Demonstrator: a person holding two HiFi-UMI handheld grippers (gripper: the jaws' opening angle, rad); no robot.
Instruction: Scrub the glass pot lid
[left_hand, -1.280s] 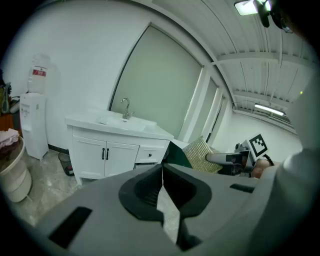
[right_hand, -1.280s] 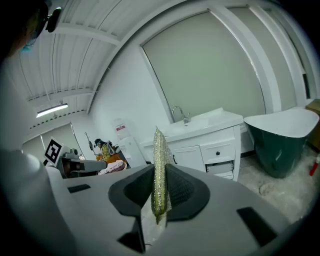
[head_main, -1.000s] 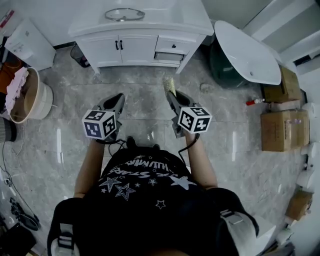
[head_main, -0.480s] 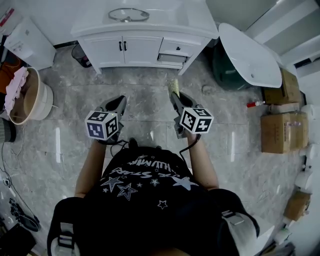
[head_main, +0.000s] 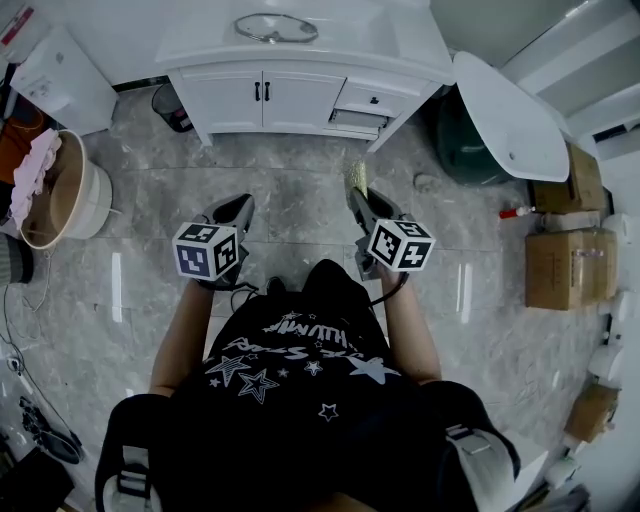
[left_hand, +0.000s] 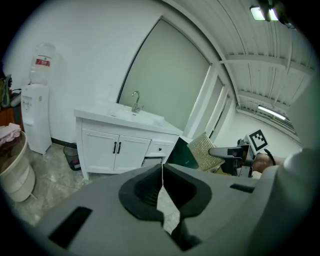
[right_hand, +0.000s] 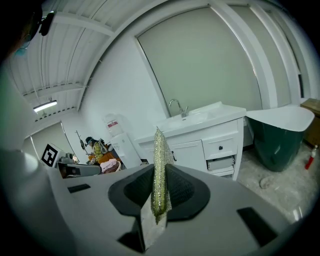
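Note:
The glass pot lid (head_main: 276, 27) lies in the basin of the white vanity (head_main: 300, 95) far ahead, beneath the faucet (left_hand: 135, 101). My right gripper (head_main: 358, 196) is held over the floor, shut on a gold glittery scrub sponge (head_main: 357, 177). In the right gripper view the sponge (right_hand: 159, 165) stands upright, pinched between the jaws. My left gripper (head_main: 238, 206) is level with it on the left, its jaws closed together with nothing between them (left_hand: 161, 175). Both grippers are well short of the vanity. The left gripper view also shows the sponge (left_hand: 204, 151).
A white and green bathtub (head_main: 510, 110) stands right of the vanity. A wooden bucket (head_main: 55, 195) with pink cloth sits on the left, by a water dispenser (head_main: 55, 75). Cardboard boxes (head_main: 565, 265) line the right wall. A small bin (head_main: 172, 105) sits beside the vanity.
The person has stepped toward the vanity, which sits lower and closer in the head view. Both grippers keep their pose and the sponge stays gripped.

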